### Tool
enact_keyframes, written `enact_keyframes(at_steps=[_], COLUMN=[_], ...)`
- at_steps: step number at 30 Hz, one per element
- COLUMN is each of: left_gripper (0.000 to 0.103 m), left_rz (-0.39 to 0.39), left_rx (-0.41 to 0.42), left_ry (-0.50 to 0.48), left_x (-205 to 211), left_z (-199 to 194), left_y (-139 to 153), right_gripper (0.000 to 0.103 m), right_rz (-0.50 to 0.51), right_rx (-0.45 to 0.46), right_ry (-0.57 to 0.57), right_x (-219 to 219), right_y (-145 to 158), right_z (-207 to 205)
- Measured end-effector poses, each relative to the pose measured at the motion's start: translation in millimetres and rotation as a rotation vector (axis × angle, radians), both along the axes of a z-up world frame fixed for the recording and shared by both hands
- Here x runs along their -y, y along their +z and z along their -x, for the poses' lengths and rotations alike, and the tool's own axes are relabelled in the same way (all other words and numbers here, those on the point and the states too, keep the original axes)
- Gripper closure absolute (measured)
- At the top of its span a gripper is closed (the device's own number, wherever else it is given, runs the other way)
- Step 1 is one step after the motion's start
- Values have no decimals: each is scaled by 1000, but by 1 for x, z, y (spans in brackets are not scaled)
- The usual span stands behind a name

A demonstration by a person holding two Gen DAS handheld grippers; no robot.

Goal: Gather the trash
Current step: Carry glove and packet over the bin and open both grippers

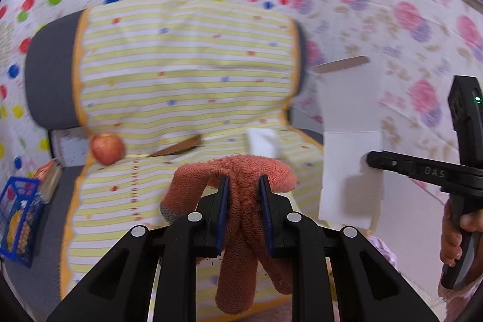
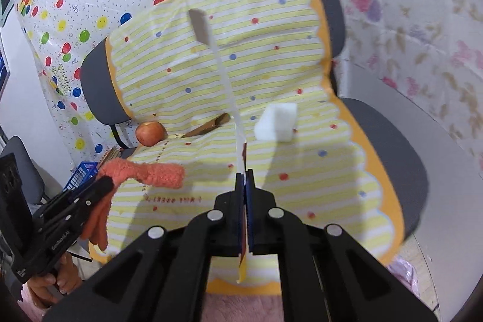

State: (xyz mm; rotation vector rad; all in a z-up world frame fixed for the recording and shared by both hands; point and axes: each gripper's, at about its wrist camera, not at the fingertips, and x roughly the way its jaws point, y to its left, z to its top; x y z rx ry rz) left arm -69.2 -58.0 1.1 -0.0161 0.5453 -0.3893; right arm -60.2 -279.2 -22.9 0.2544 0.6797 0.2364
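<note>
My left gripper (image 1: pixel 243 180) is shut on an orange knitted glove (image 1: pixel 250 165), which droops over and below its pads. From the right wrist view the same gripper (image 2: pixel 104 183) holds the glove (image 2: pixel 163 172) at the left. My right gripper (image 2: pixel 245 174) is shut on a flat white paper piece (image 2: pixel 225 74), seen edge-on, with a wooden stick (image 2: pixel 199 24) at its far end. In the left wrist view the paper (image 1: pixel 350 110) hangs broadside from the right gripper (image 1: pixel 372 159). Both are above a chair seat.
A yellow striped cloth (image 1: pixel 181 65) covers the grey chair (image 2: pixel 392 141). On the seat lie an apple (image 2: pixel 150 133), a brown wedge-shaped scrap (image 2: pixel 208 125) and a white foam block (image 2: pixel 276 122). A blue basket (image 1: pixel 18 219) stands on the floor at the left.
</note>
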Motion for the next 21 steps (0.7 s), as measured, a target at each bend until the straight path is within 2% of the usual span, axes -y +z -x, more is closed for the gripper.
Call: enact_keyframes(at_steps=[6, 13, 16, 21], left_gripper=[82, 82, 82, 82], left_rz=[-7, -36, -62, -101], left_rx=[16, -6, -17, -34], left_ry=[-190, -405, -477, -542], left_x=[54, 119, 148, 180], left_z=[30, 57, 65, 71], left_y=[-9, -36, -49, -66], right_gripper=[101, 101, 101, 101], right_rz=[18, 97, 110, 91], right_rx=[2, -38, -63, -117], right_ry=[-163, -356, -422, -478], right_x=[46, 88, 103, 122], right_y=[-13, -42, -56, -81], right_z=[63, 123, 138, 145])
